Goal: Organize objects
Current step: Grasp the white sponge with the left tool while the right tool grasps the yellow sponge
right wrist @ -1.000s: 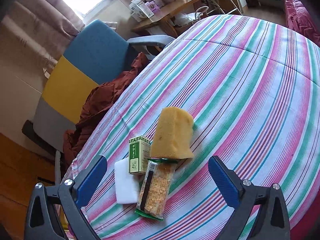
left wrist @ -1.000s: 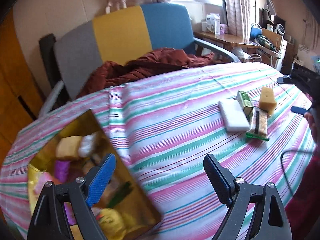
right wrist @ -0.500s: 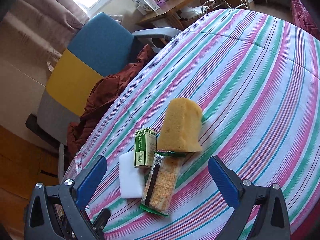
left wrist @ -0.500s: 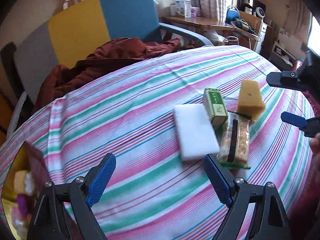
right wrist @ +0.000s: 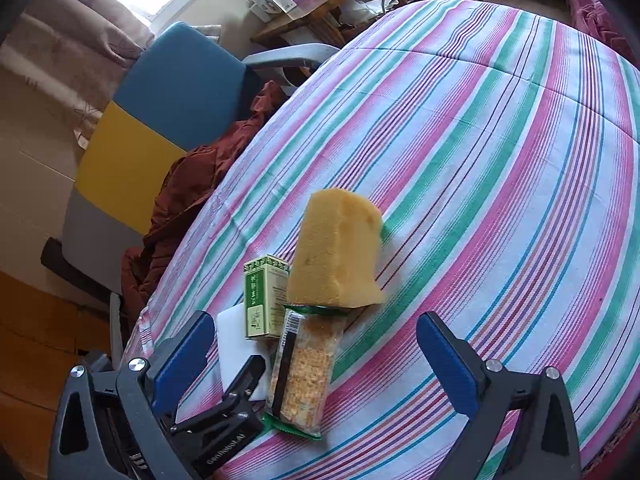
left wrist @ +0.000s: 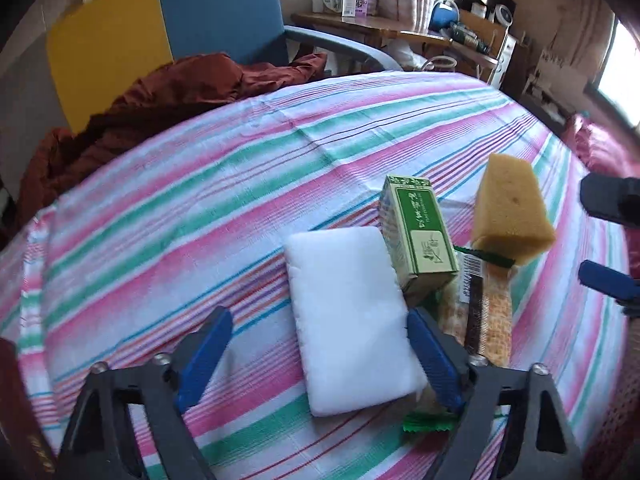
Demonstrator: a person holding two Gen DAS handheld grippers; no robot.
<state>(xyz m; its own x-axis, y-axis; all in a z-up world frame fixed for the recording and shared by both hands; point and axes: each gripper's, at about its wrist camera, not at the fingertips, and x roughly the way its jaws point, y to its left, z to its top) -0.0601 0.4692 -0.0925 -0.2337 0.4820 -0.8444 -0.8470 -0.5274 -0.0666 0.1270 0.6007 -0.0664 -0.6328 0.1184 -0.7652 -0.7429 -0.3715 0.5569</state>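
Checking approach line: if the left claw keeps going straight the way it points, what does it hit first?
Most likely the white pad. It lies flat on the cloth between the closing fingers of the left claw, nearer its right finger. The pads don't press on it yet. Depth is hard to judge through the fisheye.

White sponge (left wrist: 352, 320), green box (left wrist: 420, 232), yellow sponge (left wrist: 508, 208), pink-green striped tablecloth (left wrist: 200, 208)

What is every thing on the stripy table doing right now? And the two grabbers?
white sponge: lying flat, between the left gripper's jaws.
green box: lying on its side, against the white sponge.
yellow sponge: lying flat, one end over the cracker pack.
cracker pack: sealed, lying flat.
left gripper: jaws closing, not yet gripping.
right gripper: open, empty.
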